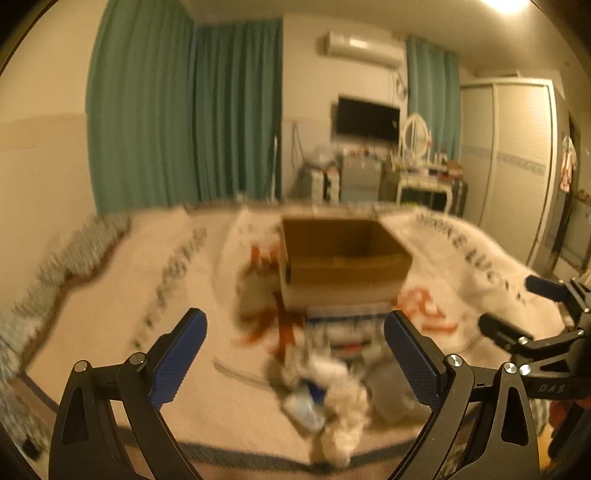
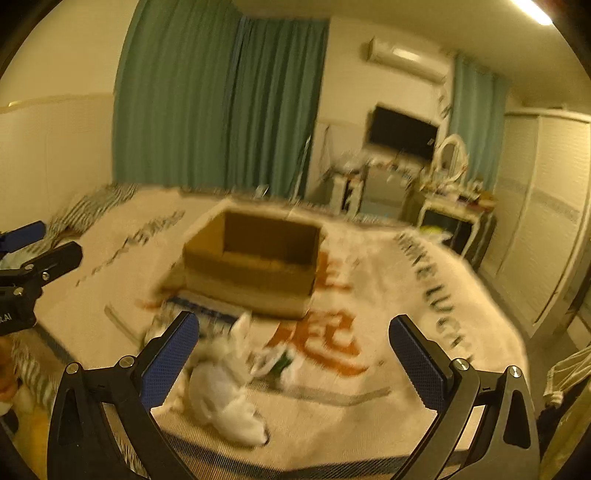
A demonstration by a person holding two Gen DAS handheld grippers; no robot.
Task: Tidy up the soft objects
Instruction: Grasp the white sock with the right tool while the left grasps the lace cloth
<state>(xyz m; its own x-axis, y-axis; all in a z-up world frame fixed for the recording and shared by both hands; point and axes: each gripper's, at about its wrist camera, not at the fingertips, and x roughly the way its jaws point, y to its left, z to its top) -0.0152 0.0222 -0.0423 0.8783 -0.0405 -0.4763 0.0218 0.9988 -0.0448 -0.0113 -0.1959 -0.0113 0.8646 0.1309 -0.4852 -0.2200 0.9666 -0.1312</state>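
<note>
A home bedroom: a bed (image 1: 110, 302), teal curtains (image 1: 184, 110), wardrobe (image 1: 517, 158), dressing table with mirror (image 1: 417, 136), wall television (image 1: 367, 118).

Bedroom interior under warm ceiling light (image 1: 508, 4). Teal curtains (image 1: 184, 110) cover the far wall; an air conditioner (image 1: 362, 48) hangs above a wall television (image 1: 367, 118). Dressing table with oval mirror (image 1: 415, 134) adjoins a white wardrobe (image 1: 513, 162).

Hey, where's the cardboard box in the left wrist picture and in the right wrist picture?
Left wrist view: the cardboard box sits just right of centre on the bed, beyond the pile of soft things and between the open fingers of the left claw.
Right wrist view: the box sits left of centre, mid-height.
Shared landmark: the black wall TV, above and right of the box.
</note>
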